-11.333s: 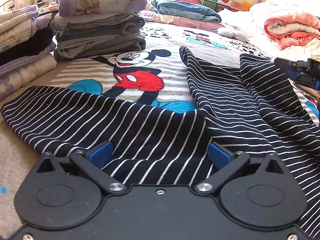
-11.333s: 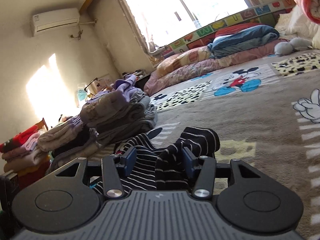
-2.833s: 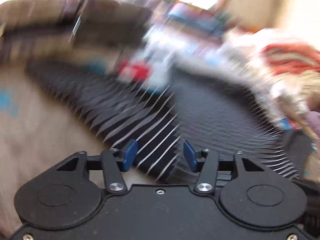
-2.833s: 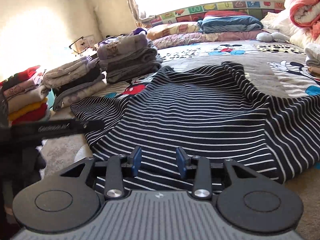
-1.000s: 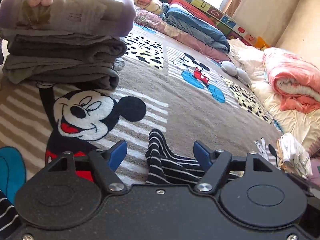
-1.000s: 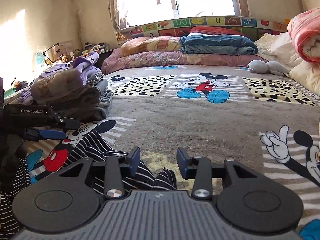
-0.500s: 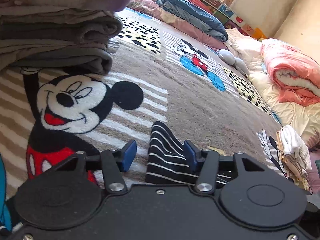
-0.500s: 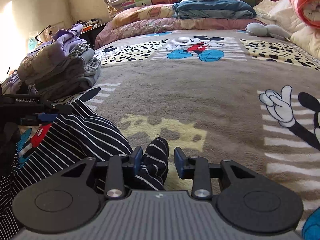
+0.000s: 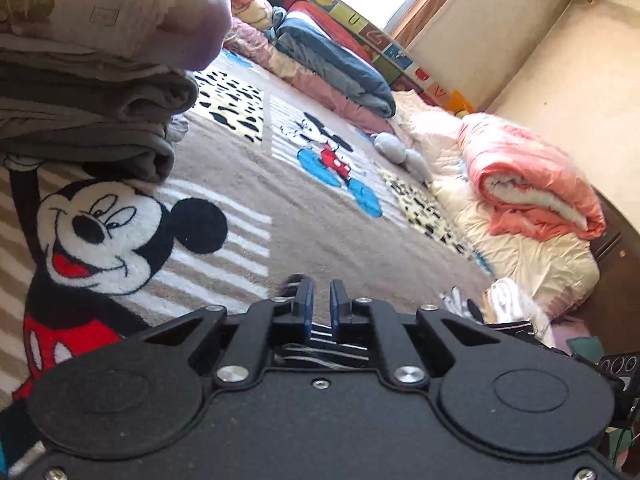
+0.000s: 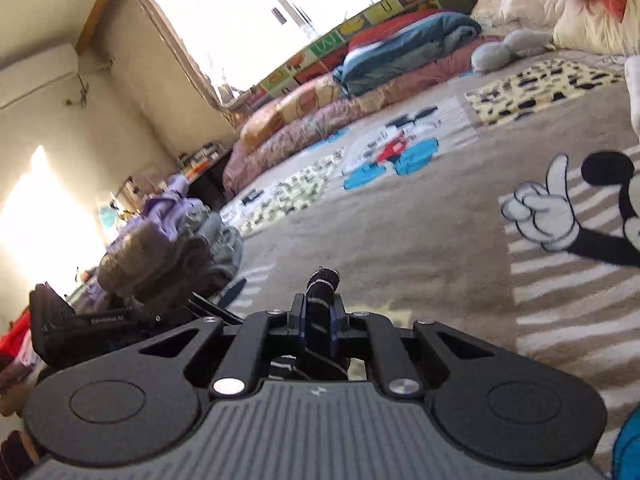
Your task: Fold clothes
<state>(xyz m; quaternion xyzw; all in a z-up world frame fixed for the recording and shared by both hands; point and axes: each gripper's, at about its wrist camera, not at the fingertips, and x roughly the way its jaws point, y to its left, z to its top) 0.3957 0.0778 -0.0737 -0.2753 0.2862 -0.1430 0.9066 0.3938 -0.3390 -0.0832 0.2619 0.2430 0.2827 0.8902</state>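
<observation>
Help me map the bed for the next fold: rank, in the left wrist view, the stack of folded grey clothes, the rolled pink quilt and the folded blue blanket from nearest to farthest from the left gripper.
1. Stack of folded grey clothes, left.
2. Rolled pink quilt, right.
3. Folded blue blanket, far end, under the window.

Measured from the left gripper.

We have both wrist cams low over the bed's cartoon blanket point(image 9: 328, 216), looking forward past their own gripper housings. Left view sits close beside the folded clothes stack point(image 9: 92, 92), facing the pink quilt point(image 9: 532, 184). Right view is rolled, facing the window point(image 10: 280, 12). Shared: blanket, headboard pillows point(image 10: 400, 40), clothes stack.
</observation>
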